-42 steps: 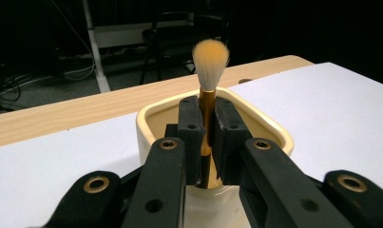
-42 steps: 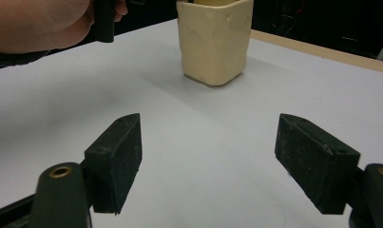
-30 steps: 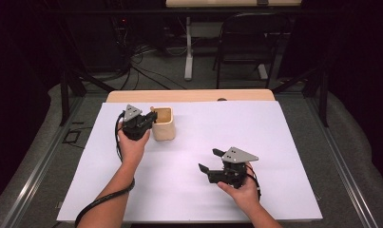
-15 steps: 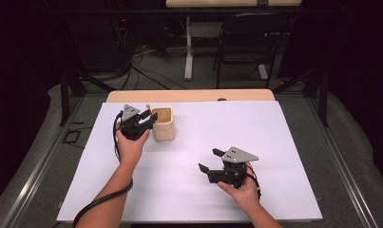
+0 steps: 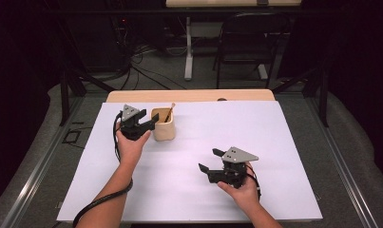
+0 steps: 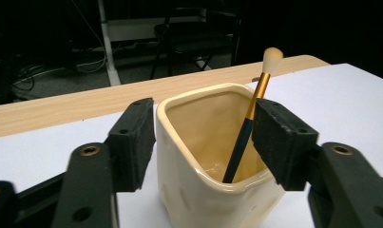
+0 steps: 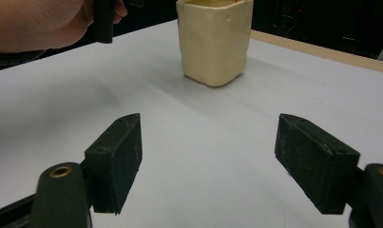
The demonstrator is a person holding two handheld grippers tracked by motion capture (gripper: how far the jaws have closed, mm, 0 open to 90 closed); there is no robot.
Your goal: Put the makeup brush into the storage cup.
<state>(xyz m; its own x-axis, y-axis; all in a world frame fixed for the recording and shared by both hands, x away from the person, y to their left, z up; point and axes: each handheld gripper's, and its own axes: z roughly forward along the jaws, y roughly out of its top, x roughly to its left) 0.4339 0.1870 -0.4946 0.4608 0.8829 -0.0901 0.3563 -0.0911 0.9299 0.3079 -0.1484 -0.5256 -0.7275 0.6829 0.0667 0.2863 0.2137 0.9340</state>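
Just left of the cream ceramic cup [image 5: 163, 124], the left gripper [image 6: 203, 137] straddles its walls, jaws spread — not clamped. A makeup brush [image 6: 250, 116] leans inside. The glaze likely handles rigid, slippery, breakable; grip opposite walls. The right gripper [image 5: 212, 160] sits released, well clear — open white sheet [image 5: 284, 137] around.
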